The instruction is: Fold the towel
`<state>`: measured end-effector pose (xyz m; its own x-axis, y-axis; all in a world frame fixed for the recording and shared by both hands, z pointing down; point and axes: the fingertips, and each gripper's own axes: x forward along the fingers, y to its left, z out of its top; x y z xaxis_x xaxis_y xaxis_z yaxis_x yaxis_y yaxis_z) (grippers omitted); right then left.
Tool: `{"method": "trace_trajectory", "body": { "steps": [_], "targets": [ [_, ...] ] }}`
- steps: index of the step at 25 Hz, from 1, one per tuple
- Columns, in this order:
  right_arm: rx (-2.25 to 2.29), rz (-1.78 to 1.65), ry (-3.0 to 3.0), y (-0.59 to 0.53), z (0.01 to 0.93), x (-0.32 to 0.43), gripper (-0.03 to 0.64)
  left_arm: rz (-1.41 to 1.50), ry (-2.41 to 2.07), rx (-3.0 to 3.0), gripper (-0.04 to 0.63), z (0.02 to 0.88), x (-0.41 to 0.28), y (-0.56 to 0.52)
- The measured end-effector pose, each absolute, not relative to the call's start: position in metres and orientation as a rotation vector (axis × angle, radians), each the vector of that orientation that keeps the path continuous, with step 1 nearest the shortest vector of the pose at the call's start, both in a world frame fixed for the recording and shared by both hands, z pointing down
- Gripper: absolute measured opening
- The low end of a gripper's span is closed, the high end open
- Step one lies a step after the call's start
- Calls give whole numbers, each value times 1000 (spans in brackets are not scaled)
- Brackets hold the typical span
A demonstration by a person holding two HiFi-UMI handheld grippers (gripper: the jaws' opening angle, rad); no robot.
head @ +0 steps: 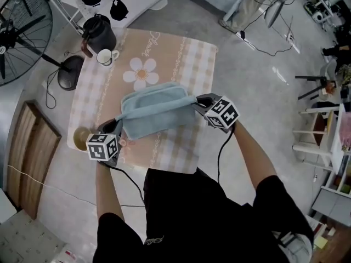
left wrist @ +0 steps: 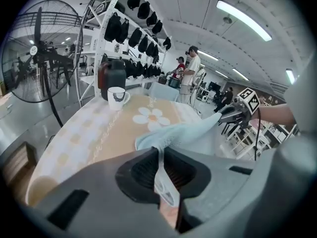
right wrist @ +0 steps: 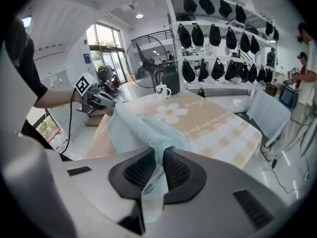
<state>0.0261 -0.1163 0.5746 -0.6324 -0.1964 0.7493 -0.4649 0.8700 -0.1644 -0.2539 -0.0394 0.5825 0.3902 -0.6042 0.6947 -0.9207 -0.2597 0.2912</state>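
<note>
The pale blue towel (head: 156, 111) is over the middle of the table (head: 181, 149), its near edge pulled taut between the two grippers. The left gripper (head: 117, 124) pinches the corner at the towel's 8 o'clock, jaws nearly together on the cloth. The right gripper (head: 196, 101) pinches the corner at 3 o'clock in the same way. A flower print (head: 141, 72) lies at 12 o'clock. A mug (head: 105, 56) and a dark jug (head: 101, 33) stand at 11 o'clock, and a bowl (head: 81, 138) sits at 8 o'clock, beside the left gripper.
</note>
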Motion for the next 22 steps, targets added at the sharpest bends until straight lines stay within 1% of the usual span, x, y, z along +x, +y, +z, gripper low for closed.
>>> {"method": "trace_trajectory", "body": {
  "steps": [6,8,9,10,11,12,13,16,22],
  "targets": [
    [534,486,-2175,-159,599,5,47,632,-1300,1916,37,610,-274,-86],
    [556,502,-2164,-166,607,5,90,621,-1314,1908,37,615,-276,-94],
    [574,506,-2163,-170,608,5,148,616,-1324,1906,37,616,-277,-98],
    [593,506,-2166,-173,608,6,211,612,-1338,1903,71,618,-278,-100],
    [609,503,-2171,-174,607,8,233,608,-1355,1899,156,619,-279,-102],
    [619,497,-2179,-172,605,9,235,603,-1376,1893,224,619,-280,-101],
    [623,490,-2192,-169,602,10,235,594,-1398,1889,236,617,-280,-99],
    [624,457,-2246,-159,587,12,235,555,-1417,1908,242,607,-269,-90],
    [557,367,-2343,-144,568,23,235,574,-1394,1975,242,592,-209,-58]
  ]
}}
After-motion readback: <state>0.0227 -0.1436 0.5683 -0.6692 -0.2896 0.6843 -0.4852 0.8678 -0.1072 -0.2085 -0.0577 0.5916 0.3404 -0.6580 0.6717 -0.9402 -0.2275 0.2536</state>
